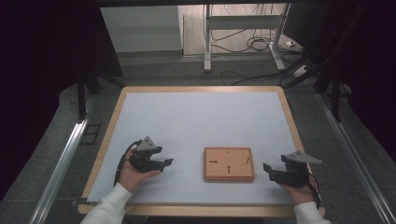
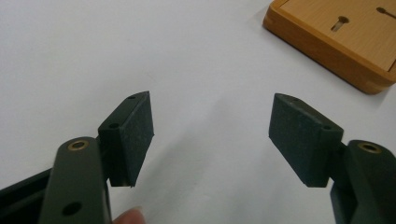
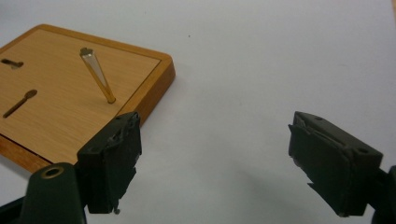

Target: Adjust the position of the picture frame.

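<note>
Two grippers, both with jaws spread apart and nothing between them: left gripper (image 1: pixel 161 164) rests on the white table (image 1: pixel 196 121) well to the left of the wooden board (image 1: pixel 229 164), right gripper (image 1: pixel 271 171) sits just off the board's right edge, pointing at it. The board lies flat on the near-centre of the table, between the two tools, touched by neither. It has a raised darker rim and a paler inset face with three keyhole-shaped slots cut in it; one slim brass-coloured peg (image 3: pixel 98 74) stands in the face near the right corner, tilted rather than upright, seen best in the right gripper view. The left gripper view has its pads (image 2: pixel 140 135) wide open over bare table, with a board corner (image 2: pixel 336 42) at upper right. Handling guess: the board looks like stiff, solid wood, light to moderate in weight, not fragile, smooth finish so it may slide on the table cover if pushed from one side. Best hold on it is probably across the rim at a side edge, jaws above and below, or steadying it edge-on with one tool. The peg looks thin, rigid, metal or lacquered, light and likely slippery; a narrow tapered shaft means little pad contact. Take it around the upper shaft below the flared head, pads square to it, and pull along its lean so it doesn't jam or bend.
</note>
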Tool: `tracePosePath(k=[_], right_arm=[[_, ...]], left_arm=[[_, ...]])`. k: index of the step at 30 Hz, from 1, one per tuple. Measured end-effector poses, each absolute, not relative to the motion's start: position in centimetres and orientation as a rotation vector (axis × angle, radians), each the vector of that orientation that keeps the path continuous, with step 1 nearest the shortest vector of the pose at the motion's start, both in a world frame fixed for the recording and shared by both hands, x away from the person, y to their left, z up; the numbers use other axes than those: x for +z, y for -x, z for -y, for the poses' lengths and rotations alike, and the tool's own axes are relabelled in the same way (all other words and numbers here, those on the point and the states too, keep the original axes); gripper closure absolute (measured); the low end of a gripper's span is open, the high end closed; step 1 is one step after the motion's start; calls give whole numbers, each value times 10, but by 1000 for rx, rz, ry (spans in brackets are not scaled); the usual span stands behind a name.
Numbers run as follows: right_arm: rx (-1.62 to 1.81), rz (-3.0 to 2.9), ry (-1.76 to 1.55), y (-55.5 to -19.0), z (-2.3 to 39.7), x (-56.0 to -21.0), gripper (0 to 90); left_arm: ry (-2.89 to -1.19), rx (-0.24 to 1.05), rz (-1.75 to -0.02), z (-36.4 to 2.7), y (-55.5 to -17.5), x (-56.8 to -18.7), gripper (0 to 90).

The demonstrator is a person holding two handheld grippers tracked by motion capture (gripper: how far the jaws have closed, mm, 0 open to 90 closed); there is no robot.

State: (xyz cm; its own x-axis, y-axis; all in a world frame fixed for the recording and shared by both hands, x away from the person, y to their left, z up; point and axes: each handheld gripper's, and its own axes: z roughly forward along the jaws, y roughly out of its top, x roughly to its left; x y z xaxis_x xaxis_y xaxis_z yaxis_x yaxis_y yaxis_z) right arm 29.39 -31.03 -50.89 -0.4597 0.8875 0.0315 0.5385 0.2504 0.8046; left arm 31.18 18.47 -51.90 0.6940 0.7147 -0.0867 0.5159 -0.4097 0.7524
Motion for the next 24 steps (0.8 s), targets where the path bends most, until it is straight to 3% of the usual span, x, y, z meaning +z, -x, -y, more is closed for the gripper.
tracePosePath(k=[24], right_arm=[[1087,-2129,-1249,-295,308,-510,205]], left_arm=[[-2127,295,-983,-193,-301,-533,297]])
